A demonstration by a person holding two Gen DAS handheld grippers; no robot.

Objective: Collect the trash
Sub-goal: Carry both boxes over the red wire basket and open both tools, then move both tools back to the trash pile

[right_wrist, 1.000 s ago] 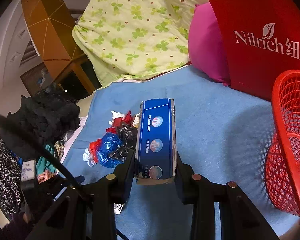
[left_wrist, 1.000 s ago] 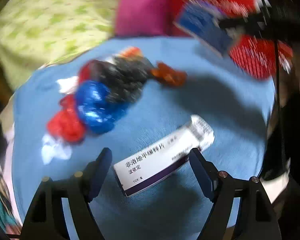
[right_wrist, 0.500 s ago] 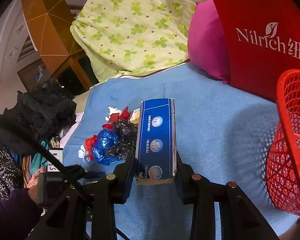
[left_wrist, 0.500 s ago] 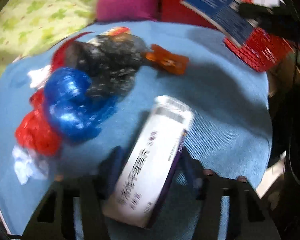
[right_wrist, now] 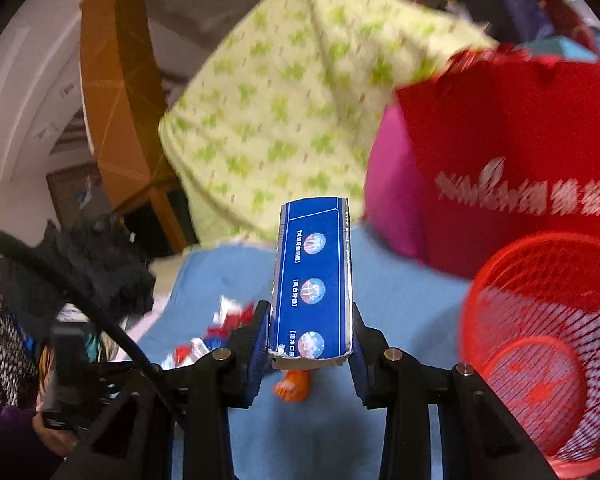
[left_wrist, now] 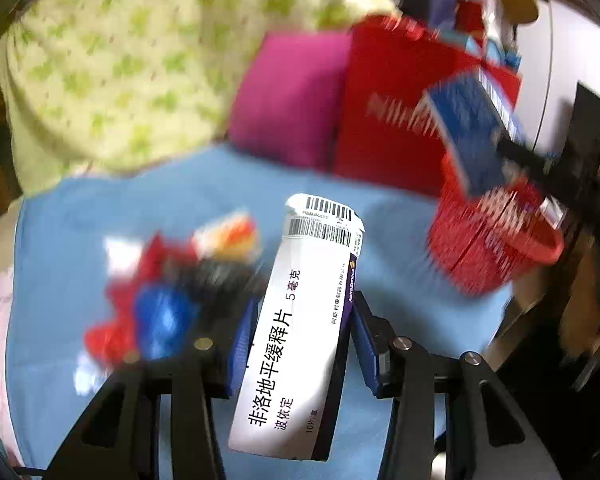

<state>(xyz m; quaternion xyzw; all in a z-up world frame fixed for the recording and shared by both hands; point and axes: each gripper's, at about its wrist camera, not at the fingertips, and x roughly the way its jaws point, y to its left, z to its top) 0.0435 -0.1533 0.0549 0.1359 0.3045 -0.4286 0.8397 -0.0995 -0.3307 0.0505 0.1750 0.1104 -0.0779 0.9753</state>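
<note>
— What's in your left gripper (left_wrist: 300, 344)?
— Its jaws have just closed on a white cardboard medicine box (left_wrist: 300, 336), above the blue cloth (left_wrist: 140, 208).
— And the right gripper (right_wrist: 310, 340)?
— It clamps a blue carton (right_wrist: 312, 280), left of the red mesh basket (right_wrist: 540, 344).

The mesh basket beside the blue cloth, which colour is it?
Red; the mesh basket shows best in the right wrist view.

We are in a lived-in home, likely a bedroom: a blue blanket (right_wrist: 400, 320) covers the near surface, a clover-print quilt (right_wrist: 292, 112) and magenta pillow (left_wrist: 288, 100) lie at the far side, and dark clothes (right_wrist: 96, 268) pile up at left.
</note>
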